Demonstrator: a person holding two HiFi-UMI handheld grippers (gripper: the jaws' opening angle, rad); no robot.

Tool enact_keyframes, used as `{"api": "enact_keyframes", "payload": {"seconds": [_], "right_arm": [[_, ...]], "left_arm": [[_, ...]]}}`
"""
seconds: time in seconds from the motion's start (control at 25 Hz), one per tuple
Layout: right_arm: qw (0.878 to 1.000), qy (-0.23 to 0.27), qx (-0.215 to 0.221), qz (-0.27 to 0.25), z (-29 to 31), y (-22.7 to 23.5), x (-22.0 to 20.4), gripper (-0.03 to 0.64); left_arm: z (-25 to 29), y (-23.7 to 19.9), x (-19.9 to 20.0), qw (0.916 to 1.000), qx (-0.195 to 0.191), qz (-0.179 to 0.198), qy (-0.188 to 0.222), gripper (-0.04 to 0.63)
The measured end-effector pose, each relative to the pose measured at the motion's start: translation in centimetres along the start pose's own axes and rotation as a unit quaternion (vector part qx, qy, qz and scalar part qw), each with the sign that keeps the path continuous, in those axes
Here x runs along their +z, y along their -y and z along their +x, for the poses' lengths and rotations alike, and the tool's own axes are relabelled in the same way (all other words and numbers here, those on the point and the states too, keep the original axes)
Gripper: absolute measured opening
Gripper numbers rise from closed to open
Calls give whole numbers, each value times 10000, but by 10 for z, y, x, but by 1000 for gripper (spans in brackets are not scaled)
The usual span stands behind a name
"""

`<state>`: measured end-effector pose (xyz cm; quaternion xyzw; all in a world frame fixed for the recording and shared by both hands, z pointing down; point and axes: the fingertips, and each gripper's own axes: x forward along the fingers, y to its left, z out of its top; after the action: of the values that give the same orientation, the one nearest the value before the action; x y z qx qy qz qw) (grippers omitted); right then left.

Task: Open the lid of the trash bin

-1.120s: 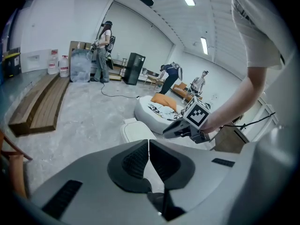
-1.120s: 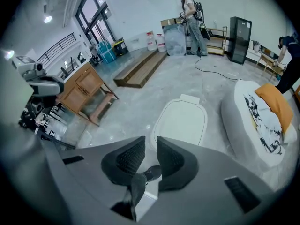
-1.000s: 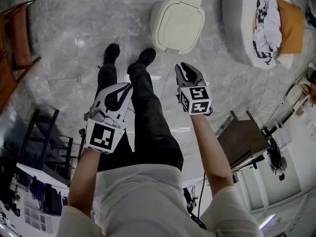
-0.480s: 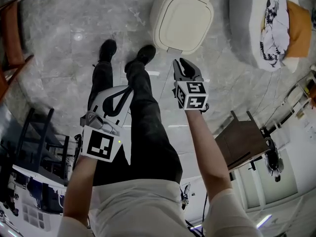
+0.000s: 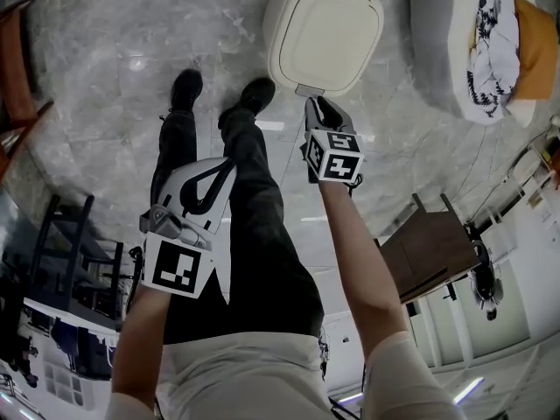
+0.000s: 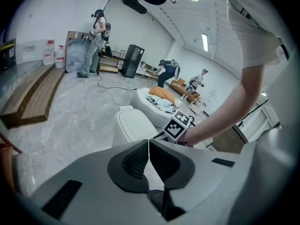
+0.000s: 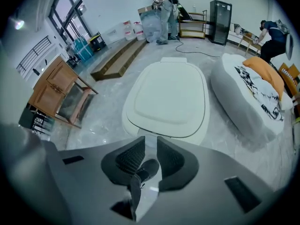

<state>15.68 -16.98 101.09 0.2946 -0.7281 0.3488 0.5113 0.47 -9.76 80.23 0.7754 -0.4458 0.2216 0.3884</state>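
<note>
Right tongs (image 5: 317,105): slightly parted, empty; had advanced to the front tab of the lid (image 5: 325,31). Left tongs (image 5: 226,163): closed, empty, held back. Lid down; grasp judged imminent.

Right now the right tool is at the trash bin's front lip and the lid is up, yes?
No, the lid lies shut on the trash bin, as the right gripper view shows; the right tool is at its front lip.

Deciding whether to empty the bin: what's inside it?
Not visible: the shut lid covers the inside of the bin. Nothing lies on the lid; the right gripper, jaws open, points at its front edge.
</note>
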Motion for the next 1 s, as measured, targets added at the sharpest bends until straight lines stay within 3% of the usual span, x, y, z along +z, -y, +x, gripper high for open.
{"api": "enact_keyframes", "payload": {"seconds": [0.24, 0.48, 0.6, 0.8, 1.0], "right_arm": [[9996, -92, -233, 135, 17, 8, -6, 74], [9963, -223, -722, -410, 21, 10, -9, 77], [9951, -195, -872, -421, 22, 8, -8, 77], [9951, -229, -885, -387, 23, 8, -7, 77], [9968, -331, -591, -426, 23, 8, -4, 77]], "left_arm": [[5, -4, -6, 10000, -3, -57, -48, 22], [8, -7, -6, 9999, 23, -105, -15, 21], [9, -6, -6, 9999, 34, -120, -1, 21], [9, 0, -4, 10000, 3, -78, 31, 22], [5, 6, -5, 10000, 8, -26, 45, 21]]}}
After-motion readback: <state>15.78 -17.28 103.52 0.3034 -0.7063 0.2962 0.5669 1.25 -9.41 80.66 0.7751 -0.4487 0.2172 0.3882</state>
